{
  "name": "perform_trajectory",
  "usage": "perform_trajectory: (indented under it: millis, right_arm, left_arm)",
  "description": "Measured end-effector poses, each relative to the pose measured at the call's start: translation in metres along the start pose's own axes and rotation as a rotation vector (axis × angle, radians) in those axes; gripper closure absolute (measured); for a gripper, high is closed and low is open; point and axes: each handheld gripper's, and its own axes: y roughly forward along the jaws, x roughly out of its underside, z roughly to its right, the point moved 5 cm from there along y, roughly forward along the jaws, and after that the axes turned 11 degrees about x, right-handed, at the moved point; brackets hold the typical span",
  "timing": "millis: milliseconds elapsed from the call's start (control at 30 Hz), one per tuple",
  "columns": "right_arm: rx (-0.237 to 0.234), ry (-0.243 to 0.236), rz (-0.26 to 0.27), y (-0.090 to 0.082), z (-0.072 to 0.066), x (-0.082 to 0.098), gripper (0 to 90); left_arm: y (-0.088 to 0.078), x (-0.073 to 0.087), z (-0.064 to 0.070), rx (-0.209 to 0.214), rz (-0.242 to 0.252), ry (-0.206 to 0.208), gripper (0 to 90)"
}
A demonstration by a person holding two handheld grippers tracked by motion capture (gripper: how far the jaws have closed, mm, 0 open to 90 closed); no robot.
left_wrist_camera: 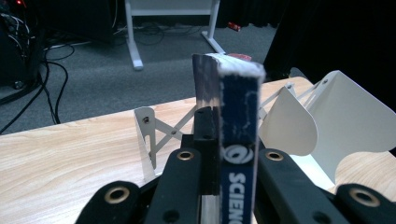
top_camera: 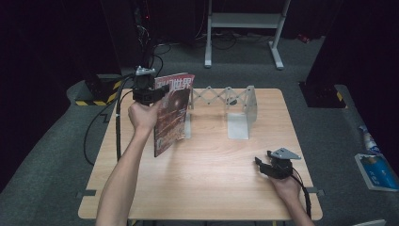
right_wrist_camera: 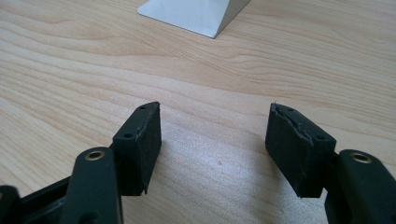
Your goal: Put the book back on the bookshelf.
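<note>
Magazine [top_camera: 171, 113]: one item, glossy, dark red-brown cover with large white characters along the red top edge; blue spine [left_wrist_camera: 238, 140] lettered "SCIENCE" in white, corners worn pale. It stood upright, clear of the wooden table [top_camera: 211, 160], at the left end of the white expanding rack [top_camera: 226, 101], cover facing right.

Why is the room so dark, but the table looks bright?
High view: light falls on the wooden table, so the floor and background go nearly black, and the magazine cover is too soft to read well. Left gripper view: the magazine's spine sits very close and looks a bit blurry. Right gripper view: a pale glare patch lies on the wood between the open jaws.
</note>
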Motion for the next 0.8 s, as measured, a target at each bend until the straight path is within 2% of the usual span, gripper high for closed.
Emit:
perform_trajectory:
  millis: [467, 800]
  right_arm:
    - [0.001, -0.001, 0.002, 0.000, 0.000, 0.000, 36.2]
    - [0.001, 0.000, 0.001, 0.000, 0.000, 0.000, 36.3]
  left_arm:
    - [0.013, -0.001, -0.005, 0.003, 0.017, -0.012, 83.8]
    - [0.021, -0.002, -0.010, -0.001, 0.051, -0.029, 83.8]
